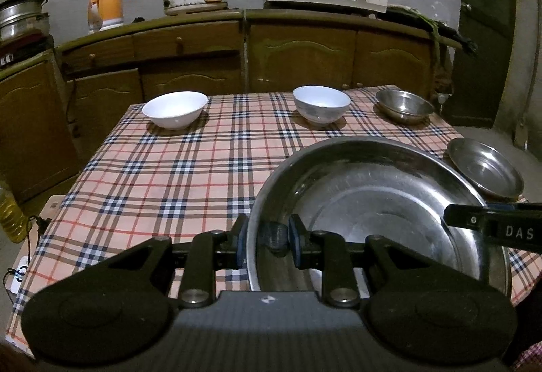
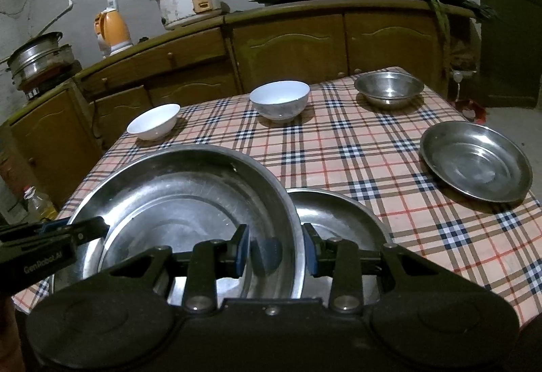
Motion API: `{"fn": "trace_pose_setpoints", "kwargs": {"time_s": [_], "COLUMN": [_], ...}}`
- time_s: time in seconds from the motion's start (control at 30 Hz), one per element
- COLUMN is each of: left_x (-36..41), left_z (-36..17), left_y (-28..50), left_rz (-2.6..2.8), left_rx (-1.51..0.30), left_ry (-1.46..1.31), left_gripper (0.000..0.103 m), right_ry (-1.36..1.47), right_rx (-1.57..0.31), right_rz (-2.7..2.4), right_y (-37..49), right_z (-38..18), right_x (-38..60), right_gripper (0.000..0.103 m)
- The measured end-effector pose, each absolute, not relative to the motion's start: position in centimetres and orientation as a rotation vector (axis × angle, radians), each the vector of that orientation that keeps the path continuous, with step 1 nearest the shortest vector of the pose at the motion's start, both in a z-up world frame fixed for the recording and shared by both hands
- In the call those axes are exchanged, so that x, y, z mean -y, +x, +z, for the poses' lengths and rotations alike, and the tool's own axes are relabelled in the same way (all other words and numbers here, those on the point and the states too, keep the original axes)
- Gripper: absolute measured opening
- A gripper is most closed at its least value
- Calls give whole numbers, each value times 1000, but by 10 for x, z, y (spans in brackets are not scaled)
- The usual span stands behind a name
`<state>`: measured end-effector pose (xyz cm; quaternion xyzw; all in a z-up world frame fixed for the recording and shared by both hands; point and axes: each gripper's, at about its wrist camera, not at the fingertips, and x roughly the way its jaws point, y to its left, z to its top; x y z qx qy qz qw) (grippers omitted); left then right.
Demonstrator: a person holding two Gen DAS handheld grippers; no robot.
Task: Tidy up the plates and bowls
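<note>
Right wrist view: your right gripper (image 2: 276,252) and left gripper (image 1: 267,241) clench the large steel basin (image 2: 176,199); uneven lifting could strike the steel plate (image 2: 338,213) just beside it.

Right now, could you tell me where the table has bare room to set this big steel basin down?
The widest bare patch of checked tablecloth lies left of the large steel basin, in front of the white bowl. A narrower strip runs between the blue-white bowl and the steel plate. The near edge is crowded: a second steel dish sits right beside the basin.

plaid table (image 2: 338,148), bowls (image 2: 279,99), plates (image 2: 474,160)
</note>
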<state>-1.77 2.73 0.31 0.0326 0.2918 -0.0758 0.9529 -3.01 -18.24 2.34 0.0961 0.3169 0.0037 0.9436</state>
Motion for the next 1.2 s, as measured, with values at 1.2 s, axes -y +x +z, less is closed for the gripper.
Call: {"fn": "trace_pose_setpoints", "kwargs": {"time_s": [1.2], "left_x": [12], "left_z": [-29], "left_y": [6], "left_rz": [-254], "left_rx": [-696], "left_ry": [113], "left_gripper": [26], "right_ry": [252], "right_rx": [-719], "right_rz": [-96], "right_y": [-29], "right_z": [-10], "right_x": [228], "right_gripper": [42]}}
